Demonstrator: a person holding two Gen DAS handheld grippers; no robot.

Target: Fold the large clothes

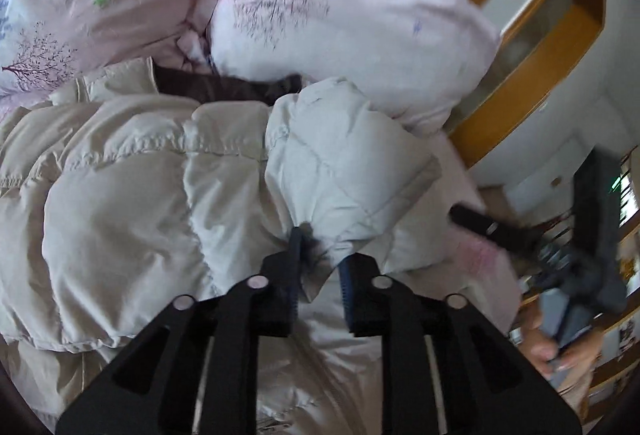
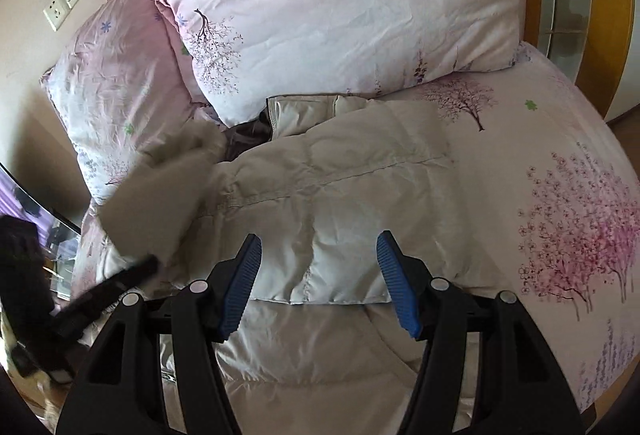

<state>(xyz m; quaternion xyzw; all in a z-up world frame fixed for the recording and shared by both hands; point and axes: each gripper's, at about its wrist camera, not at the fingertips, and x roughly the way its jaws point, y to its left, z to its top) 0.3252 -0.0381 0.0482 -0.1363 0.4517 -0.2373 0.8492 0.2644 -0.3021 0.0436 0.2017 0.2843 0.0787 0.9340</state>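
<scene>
A cream quilted down jacket [image 1: 132, 187] lies on the bed, its dark lining showing near the collar. My left gripper [image 1: 320, 255] is shut on a sleeve [image 1: 340, 163] of the jacket and holds it lifted over the jacket's body. In the right wrist view the jacket [image 2: 340, 203] lies below my right gripper [image 2: 318, 263], which is open and empty just above the jacket's lower part. The lifted sleeve [image 2: 160, 195] and the left gripper [image 2: 120, 283] show blurred at the left of that view.
Two pink floral pillows [image 2: 352, 11] lie at the head of the bed, touching the jacket's collar. The floral bedsheet [image 2: 560, 203] stretches to the right. A wooden headboard [image 1: 532, 75] stands behind. A wall with sockets [image 2: 60, 7] is at the left.
</scene>
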